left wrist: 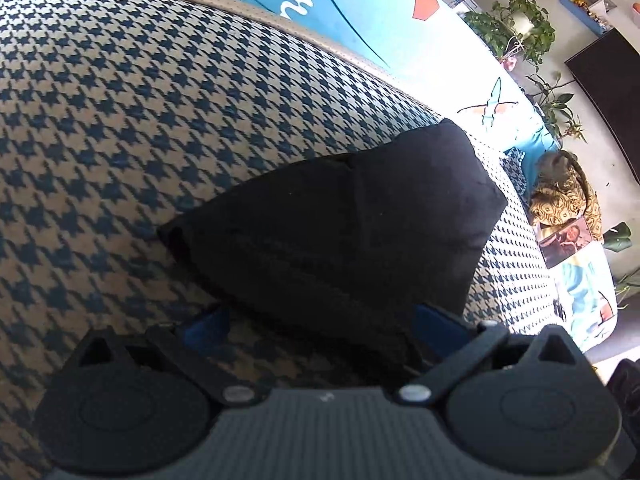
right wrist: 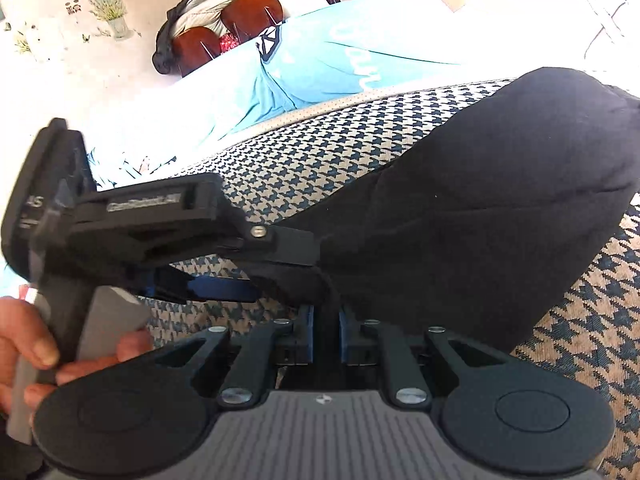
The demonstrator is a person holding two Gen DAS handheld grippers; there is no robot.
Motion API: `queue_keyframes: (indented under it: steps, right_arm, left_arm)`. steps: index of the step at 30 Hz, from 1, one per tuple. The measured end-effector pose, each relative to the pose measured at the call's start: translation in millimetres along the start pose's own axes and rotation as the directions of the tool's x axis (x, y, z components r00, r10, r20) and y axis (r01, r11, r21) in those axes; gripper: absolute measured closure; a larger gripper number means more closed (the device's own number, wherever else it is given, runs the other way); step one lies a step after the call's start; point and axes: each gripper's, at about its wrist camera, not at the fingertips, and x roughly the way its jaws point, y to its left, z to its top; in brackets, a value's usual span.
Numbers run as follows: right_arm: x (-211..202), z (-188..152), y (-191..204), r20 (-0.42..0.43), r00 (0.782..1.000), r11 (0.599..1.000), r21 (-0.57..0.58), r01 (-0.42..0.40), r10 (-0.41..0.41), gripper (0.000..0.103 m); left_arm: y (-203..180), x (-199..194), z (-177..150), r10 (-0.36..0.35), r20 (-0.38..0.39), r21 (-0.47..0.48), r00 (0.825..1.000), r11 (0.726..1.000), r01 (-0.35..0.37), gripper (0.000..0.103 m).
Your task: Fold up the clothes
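I see a black garment (left wrist: 340, 220) lying bunched on a houndstooth-patterned cushion surface (left wrist: 120, 120), blue-black on tan. It is so dark that its folds and seams are hard to make out, and I cannot tell what kind of clothing it is.

In the left wrist view, my left gripper (left wrist: 320, 316) reaches into the near edge of the garment. Its blue fingers (left wrist: 436, 318) are spread apart and mostly hidden under the cloth, so I cannot tell whether they are pinching anything.

In the right wrist view, my right gripper (right wrist: 324, 336) has its blue fingers (right wrist: 306, 336) clenched close together on a narrow strip of the black garment (right wrist: 480, 208). The left gripper (right wrist: 224, 288) appears there from the side, held by a hand (right wrist: 28, 352) that is cut off at the frame edge. Raised lettering on its body is too blurred to read; only "AS" shows on a part beside it.

Behind the cushion lies a turquoise cloth (left wrist: 320, 0) with large white script, cut off; I can read only "au".
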Motion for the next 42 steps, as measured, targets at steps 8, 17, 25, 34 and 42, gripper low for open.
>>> queue_keyframes:
  steps: [8, 17, 25, 34, 42]
  right_arm:
    - [-9.9, -0.6, -3.7, 0.007, 1.000, 1.000, 0.009, -0.024, 0.024, 0.090]
    - [-12.4, -2.5, -3.3, 0.012, 1.000, 1.000, -0.019, 0.009, -0.009, 0.088]
    - [-15.9, -10.1, 11.6, 0.019, 1.000, 0.987, -0.160, 0.019, -0.016, 0.055]
    - [-7.6, -26.8, 32.2, 0.014, 0.999, 0.944, -0.326, 0.047, -0.045, 0.045]
    - [18.6, -34.1, 39.5, 0.042, 0.985, 0.895, -0.413, 0.169, -0.167, 0.056]
  left_arm:
    - [-10.8, 17.7, 4.0, 0.048, 0.065, 0.034, 0.997, 0.998, -0.050, 0.011]
    - [-18.9, 26.2, 8.3, 0.056, 0.074, 0.046, 0.996, 0.997, -0.060, 0.063]
    - [-24.6, 24.6, 8.5, 0.074, 0.071, 0.072, 0.995, 0.994, -0.079, 0.064]
    - [-22.8, 20.5, 7.1, 0.074, 0.065, 0.084, 0.995, 0.993, -0.080, 0.064]
    - [-18.9, 16.6, 5.6, 0.068, 0.060, 0.082, 0.996, 0.994, -0.073, 0.064]
